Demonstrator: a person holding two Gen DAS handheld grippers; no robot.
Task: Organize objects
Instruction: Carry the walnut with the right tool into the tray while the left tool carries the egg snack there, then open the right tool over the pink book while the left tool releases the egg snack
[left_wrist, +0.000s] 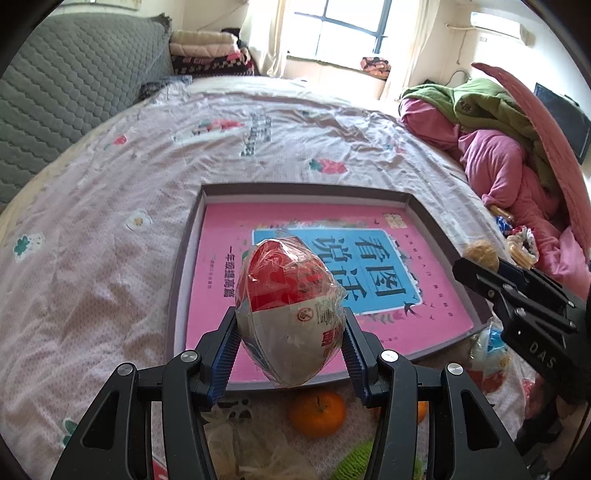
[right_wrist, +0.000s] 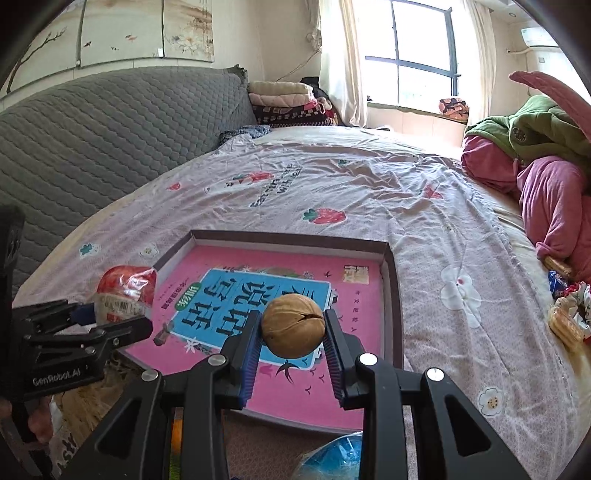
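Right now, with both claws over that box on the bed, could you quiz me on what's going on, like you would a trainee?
1. True or false: the left claw is empty.
2. What does the right claw hold? A) orange B) walnut C) biscuit
3. What lies in the shallow box?

Key:
1. False; it grips a plastic-wrapped egg-shaped package, red on top, white below.
2. B
3. A pink book with a blue title panel.
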